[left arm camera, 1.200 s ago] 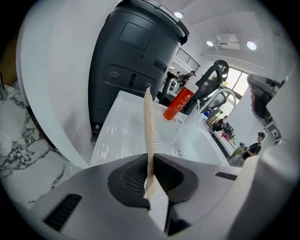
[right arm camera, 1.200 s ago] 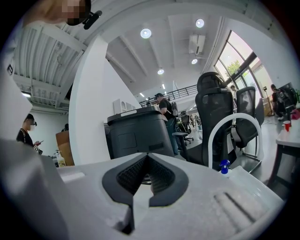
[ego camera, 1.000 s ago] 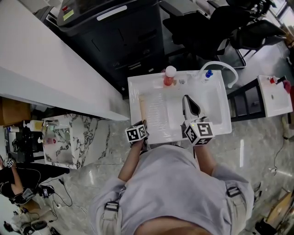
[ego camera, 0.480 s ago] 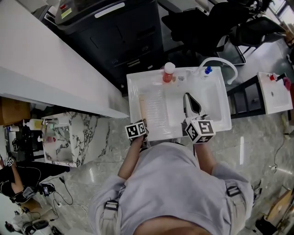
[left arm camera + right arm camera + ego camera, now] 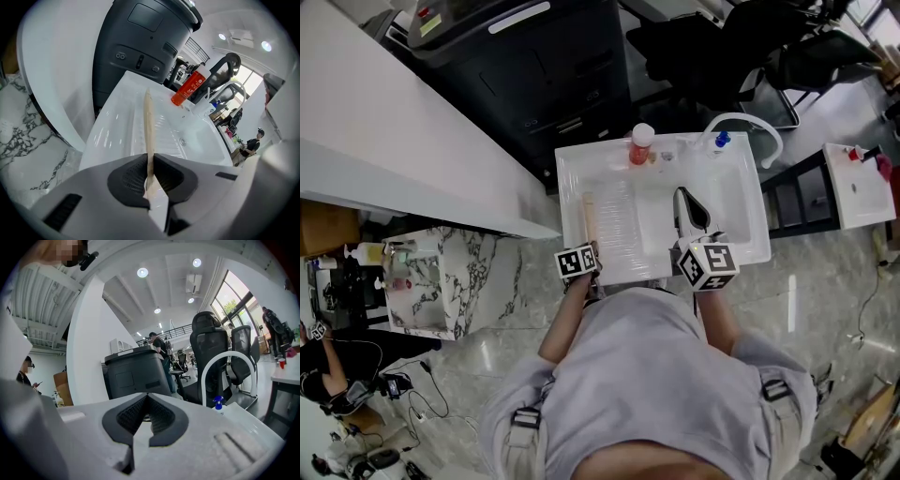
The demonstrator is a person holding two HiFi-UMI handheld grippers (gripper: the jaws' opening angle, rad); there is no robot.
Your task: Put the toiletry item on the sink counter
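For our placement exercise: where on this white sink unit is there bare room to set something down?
Free: the ribbed white drainboard, between the thin wooden stick in the left tool and the basin. Crowded: the back ledge, with the red white-capped bottle and curved white tap; the right tool hangs over the basin.

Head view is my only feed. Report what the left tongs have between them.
Observer: The left tongs are shut on the near end of a thin pale stick, which sits edge-on between the pads.
Operator: Give me the right tongs.
Observer: The right tongs are shut with nothing between them.
Operator: Say what they face.
Observer: They face the arched white faucet, with a small blue-capped bottle at its foot.
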